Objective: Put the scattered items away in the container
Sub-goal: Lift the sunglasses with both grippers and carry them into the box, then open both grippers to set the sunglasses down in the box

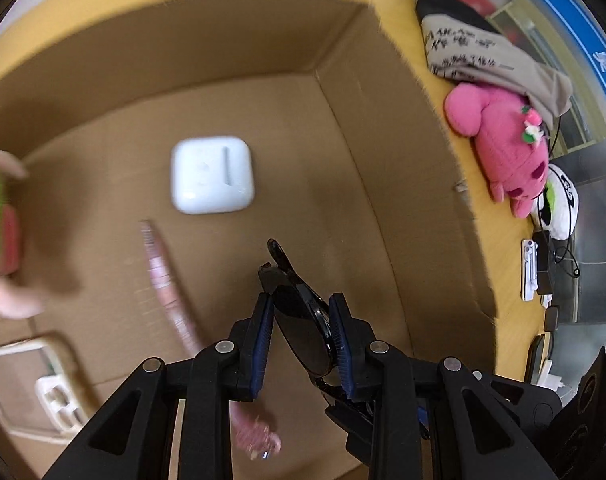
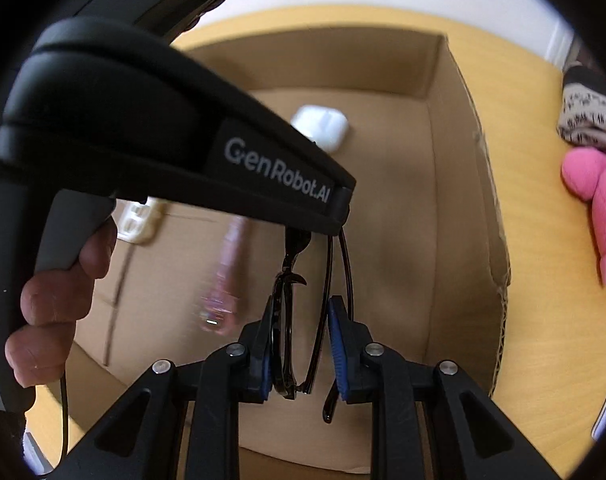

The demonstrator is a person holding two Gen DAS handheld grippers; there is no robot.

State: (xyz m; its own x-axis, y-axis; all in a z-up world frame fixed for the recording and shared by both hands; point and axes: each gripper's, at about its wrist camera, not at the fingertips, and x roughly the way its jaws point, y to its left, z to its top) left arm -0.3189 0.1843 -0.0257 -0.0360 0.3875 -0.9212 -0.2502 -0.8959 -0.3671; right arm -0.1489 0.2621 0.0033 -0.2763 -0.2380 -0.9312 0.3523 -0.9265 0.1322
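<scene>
Above the cardboard box (image 1: 403, 128), both claws, left (image 1: 301, 344) and right (image 2: 299, 350), clamp black sunglasses (image 1: 303, 320); earbud case (image 1: 211, 174) and pink pen (image 1: 167, 280) already inside, plush toy (image 1: 503, 140) remains on tabletop (image 1: 435, 32).

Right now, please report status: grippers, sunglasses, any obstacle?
Left gripper and right gripper both hold the sunglasses over the cardboard box. Earbud case and pink pen below.
</scene>
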